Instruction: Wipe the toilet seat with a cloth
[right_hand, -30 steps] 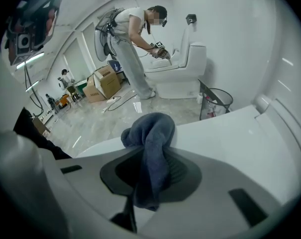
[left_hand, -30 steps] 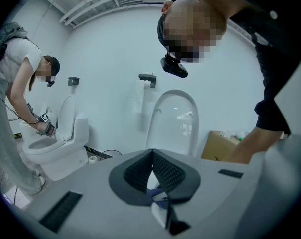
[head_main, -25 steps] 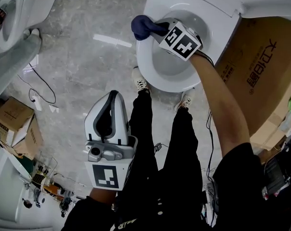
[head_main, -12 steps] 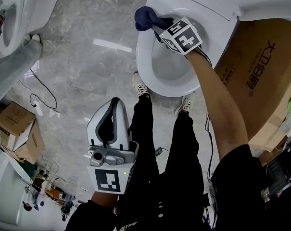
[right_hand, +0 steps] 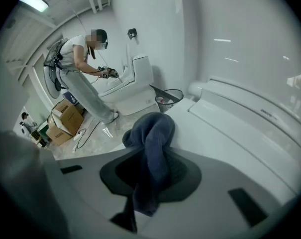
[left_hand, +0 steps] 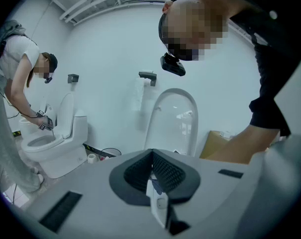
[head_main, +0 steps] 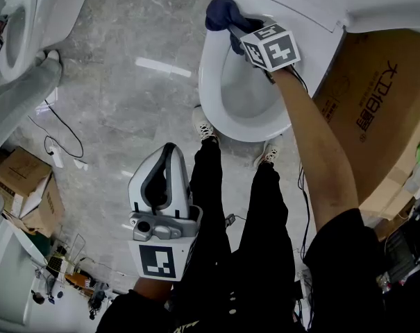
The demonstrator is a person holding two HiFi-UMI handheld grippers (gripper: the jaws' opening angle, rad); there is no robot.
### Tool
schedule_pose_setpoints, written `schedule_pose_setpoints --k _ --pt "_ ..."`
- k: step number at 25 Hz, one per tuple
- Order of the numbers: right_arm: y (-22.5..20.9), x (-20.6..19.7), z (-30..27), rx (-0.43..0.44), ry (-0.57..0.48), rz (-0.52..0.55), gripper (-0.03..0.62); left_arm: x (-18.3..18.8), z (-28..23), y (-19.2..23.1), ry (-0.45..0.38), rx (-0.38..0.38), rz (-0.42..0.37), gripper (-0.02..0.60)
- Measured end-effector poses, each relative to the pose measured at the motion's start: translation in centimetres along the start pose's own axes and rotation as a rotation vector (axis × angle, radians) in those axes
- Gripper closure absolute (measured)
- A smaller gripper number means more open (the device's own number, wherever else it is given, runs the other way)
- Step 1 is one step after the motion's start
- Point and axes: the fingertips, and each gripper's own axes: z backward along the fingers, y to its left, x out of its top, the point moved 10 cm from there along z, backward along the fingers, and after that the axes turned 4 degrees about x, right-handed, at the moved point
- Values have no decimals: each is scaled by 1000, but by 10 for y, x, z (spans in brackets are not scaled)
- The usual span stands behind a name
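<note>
The right gripper point(head_main: 234, 36) pinches the dark blue cloth point(head_main: 220, 14) at eleven o'clock on the white toilet seat point(head_main: 204, 76); it should press evenly along the rim. The left gripper point(head_main: 161, 177) is closed and empty.

A big cardboard box point(head_main: 376, 109) stands at right; smaller boxes point(head_main: 29, 186) sit on the grey floor point(head_main: 126, 96) at left, and a wire bin point(right_hand: 168, 98) farther off.
</note>
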Motion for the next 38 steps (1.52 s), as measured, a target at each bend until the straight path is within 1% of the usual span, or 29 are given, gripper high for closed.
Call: schedule_pose_setpoints --k 2,5,7,12,16,21,27,30,38 --pt "-7 -1 3 -34 -25 -44 517 -1 0 0 0 1 0 572" --pt "-21 -2 10 -90 -86 -147 517 -2 1 -1 1 -2 -3 572" --pt "-26 -3 14 -119 -113 -186 517 -2 2 0 1 -2 -3 572" --pt "-35 -9 22 -219 -124 -215 517 -1 2 2 1 -2 0 571" --pt "-41 -16 29 -252 -128 -250 517 1 2 -2 -7 -18 -11 571" --pt "-48 -27 39 -317 -129 -282 517 0 3 -6 -11 -29 -17 572" --pt "-57 -38 52 -368 -142 -317 517 1 2 -11 -12 -35 -23 571" --pt "-60 -47 58 -393 -133 -358 517 3 1 -12 -13 -37 -27 571" --pt "-67 -63 71 -431 -139 -426 517 6 1 -17 -16 -46 -28 571"
